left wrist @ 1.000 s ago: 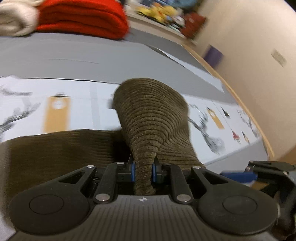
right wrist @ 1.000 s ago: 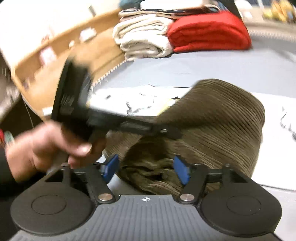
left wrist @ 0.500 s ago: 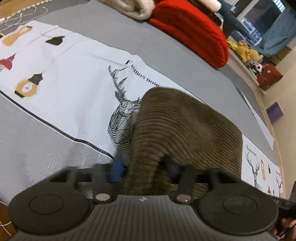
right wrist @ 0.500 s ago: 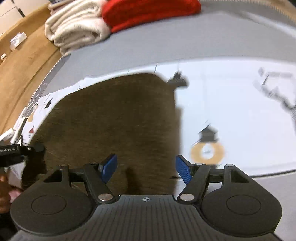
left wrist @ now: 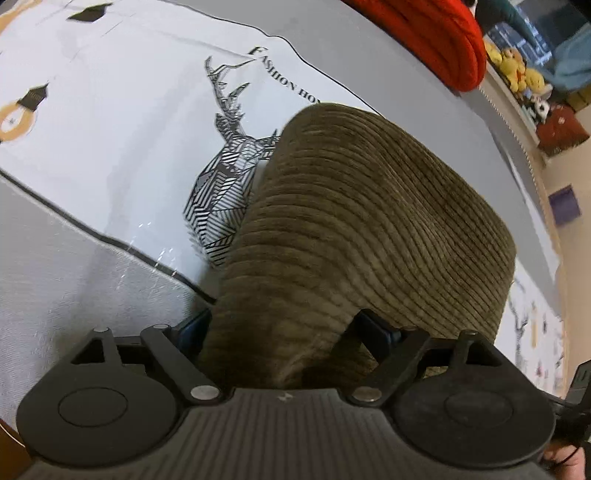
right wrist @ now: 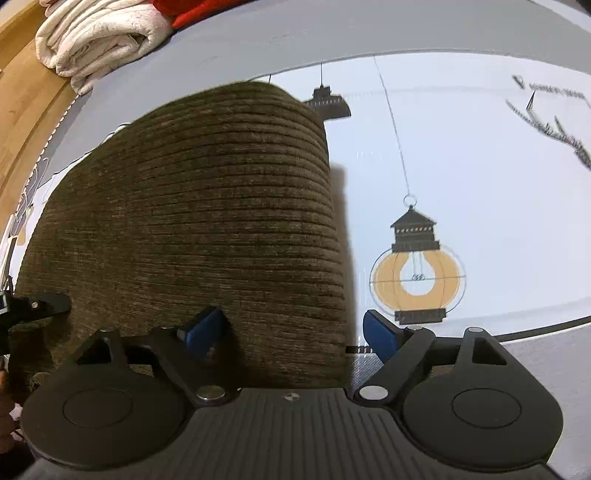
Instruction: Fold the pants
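Note:
The olive-brown corduroy pants [left wrist: 369, 229] lie folded in a compact block on a printed white cloth. In the left wrist view my left gripper [left wrist: 284, 328] is open, its blue-padded fingers spread either side of a bulge of the near edge of the pants. In the right wrist view the pants [right wrist: 207, 221] fill the left and middle. My right gripper [right wrist: 291, 332] is open over their near right corner, left pad above the fabric, right pad above the cloth. The left gripper's tip [right wrist: 37, 306] shows at the far left edge.
The white cloth [left wrist: 110, 110] with deer and lantern prints covers a grey mat [left wrist: 66, 288]. A red folded blanket [left wrist: 436, 40] and cream towels [right wrist: 99, 33] lie at the far side. A wooden surface [right wrist: 22, 103] borders the mat at left. Toys sit on a far shelf.
My left gripper has opened and let go of the pants fabric it was pinching. The pants have settled into a folded block. Both grippers have swung round to look down on the cloth.

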### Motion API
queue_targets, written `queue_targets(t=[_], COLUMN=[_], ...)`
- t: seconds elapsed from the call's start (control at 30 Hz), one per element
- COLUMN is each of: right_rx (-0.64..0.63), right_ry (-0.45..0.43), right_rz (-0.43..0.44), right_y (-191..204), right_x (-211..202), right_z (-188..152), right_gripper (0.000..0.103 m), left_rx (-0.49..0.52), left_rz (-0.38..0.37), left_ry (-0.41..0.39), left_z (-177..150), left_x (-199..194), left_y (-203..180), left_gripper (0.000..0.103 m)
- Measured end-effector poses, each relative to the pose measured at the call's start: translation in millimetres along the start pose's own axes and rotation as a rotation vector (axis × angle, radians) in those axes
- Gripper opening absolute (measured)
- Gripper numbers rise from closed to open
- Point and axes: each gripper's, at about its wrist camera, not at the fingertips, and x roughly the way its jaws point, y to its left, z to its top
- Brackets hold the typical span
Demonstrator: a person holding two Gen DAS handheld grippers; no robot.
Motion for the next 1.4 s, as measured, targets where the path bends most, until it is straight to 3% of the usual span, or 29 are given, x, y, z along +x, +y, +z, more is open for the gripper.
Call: queue_targets(t=[0.1, 0.17, 0.27, 0.43, 0.63, 0.8, 0.9, 0.97, 1.03, 1.1, 1.17, 1.23, 1.33, 1.37, 1.4], right_rx=[0.009, -0.006, -0.024, -0.031, 0.04, 0.176, 0.179, 0.145, 0.135, 0.136, 0.134, 0.075, -0.036, -0.085, -0.128], right_ry=[-0.013, -0.036, -0.066, -0.139, -0.203, -0.178, -0.182, -0.189, -0.19, -0.187, -0.17, -0.19, -0.224, -0.228, -0.228], right_rz=[0.042, 0.063, 0.081, 0.093, -0.024, -0.127, -0.145, -0.146, -0.14, -0.144, -0.164, -0.191, -0.163, -0.136, -0.112], right_y=[-2, 0, -4, -29, -100, -181, -207, -210, -206, -206, -200, -189, -165, -156, -148], right_x=[1, -5, -18, -47, -79, -84, -82, -85, -86, -92, -100, -122, -152, -161, -165], right_z=[0, 1, 7, 30, 57, 53, 42, 41, 41, 41, 50, 59, 61, 57, 50], right_gripper=[0.06, 0.032, 0.019, 0.017, 0.016, 0.016, 0.016, 0.016, 0.018, 0.023, 0.032, 0.033, 0.043, 0.043, 0.043], left_rx=[0.048, 0.08, 0.09, 0.106, 0.2, 0.285, 0.303, 0.283, 0.228, 0.191, 0.197, 0.26, 0.398, 0.437, 0.477], left_rz=[0.024, 0.042, 0.028, -0.053, -0.161, -0.207, -0.228, -0.253, -0.279, -0.249, -0.226, -0.198, -0.186, -0.195, -0.222], left_ry=[-0.01, -0.03, -0.057, -0.032, 0.049, 0.081, 0.069, 0.079, 0.097, 0.087, 0.056, -0.012, -0.117, -0.141, -0.147], left_z=[0, -2, 2, 6, -2, -19, -22, -16, -6, -1, 1, -1, -12, -17, -23], left_x=[2, 0, -4, 7, 48, 91, 102, 106, 108, 101, 86, 61, 25, 18, 12], left_y=[-12, -21, -32, -72, -155, -213, -225, -218, -202, -189, -182, -183, -191, -194, -197], left_gripper=[0.076, 0.069, 0.053, 0.044, 0.041, 0.041, 0.042, 0.043, 0.053, 0.066, 0.066, 0.065, 0.064, 0.061, 0.052])
